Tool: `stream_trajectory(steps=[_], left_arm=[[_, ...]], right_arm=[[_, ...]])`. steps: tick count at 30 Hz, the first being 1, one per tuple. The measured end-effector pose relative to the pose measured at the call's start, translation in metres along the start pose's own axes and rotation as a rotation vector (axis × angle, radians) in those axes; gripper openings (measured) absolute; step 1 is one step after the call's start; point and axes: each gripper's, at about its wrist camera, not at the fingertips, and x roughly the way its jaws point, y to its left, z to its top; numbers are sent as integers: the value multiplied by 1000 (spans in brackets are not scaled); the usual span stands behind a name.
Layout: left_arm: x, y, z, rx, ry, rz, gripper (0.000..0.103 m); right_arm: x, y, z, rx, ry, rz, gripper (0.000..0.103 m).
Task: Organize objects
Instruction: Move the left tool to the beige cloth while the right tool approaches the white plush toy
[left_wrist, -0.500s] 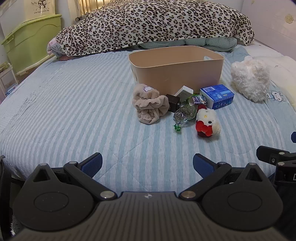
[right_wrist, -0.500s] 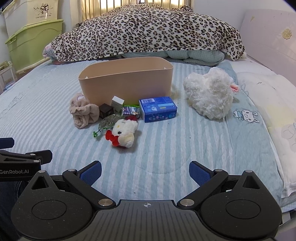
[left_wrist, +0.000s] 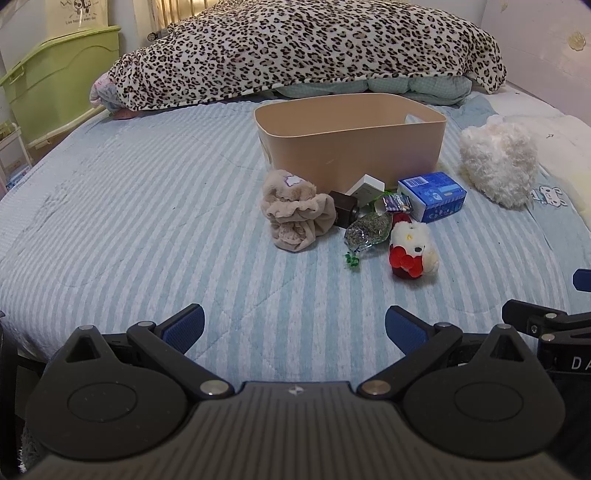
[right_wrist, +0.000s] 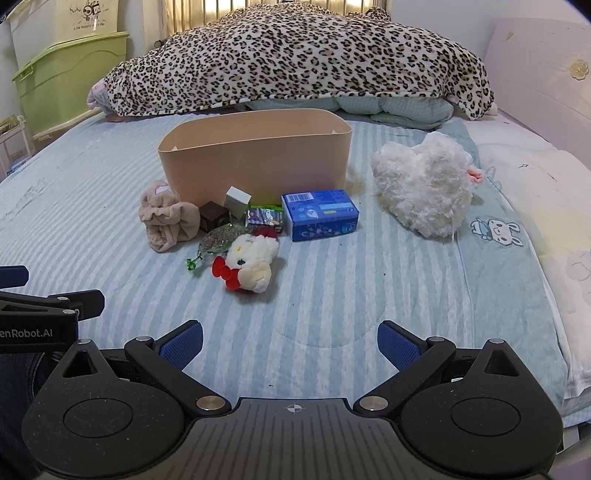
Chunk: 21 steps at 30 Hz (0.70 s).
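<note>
Nothing has visibly moved since half a second ago: both views match. Left claw (left_wrist: 294, 325) and right claw (right_wrist: 290, 341) hang spread and empty over the bed's (left_wrist: 147, 221) near edge. Sorting looks unstarted; no item shows inside the bin (right_wrist: 255, 162). Cloth (left_wrist: 295, 212), plush (right_wrist: 251, 264), blue box (right_wrist: 319, 214) and smaller bits lie clustered before the bin, well ahead of both claws.

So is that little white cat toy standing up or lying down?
Lying down. The cat toy rests on its side on the striped bedspread, red bow toward the camera, in front of the beige bin, not inside it.
</note>
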Motion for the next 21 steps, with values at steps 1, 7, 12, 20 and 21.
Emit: stream_trajectory(steps=[1, 7, 12, 20, 21], left_arm=[[1, 1, 1, 0, 0, 2, 103], [9, 6, 6, -2, -3, 10, 103], [18, 12, 13, 2, -1, 10, 103], [36, 18, 21, 6, 13, 13, 103], [39, 19, 22, 7, 17, 13, 103]], right_arm=[[1, 0, 1, 0, 0, 0, 102], [5, 2, 8, -9, -1, 9, 102], [11, 3, 15, -12, -1, 20, 102], [27, 4, 25, -17, 12, 42, 101], [29, 5, 26, -18, 15, 45, 101]])
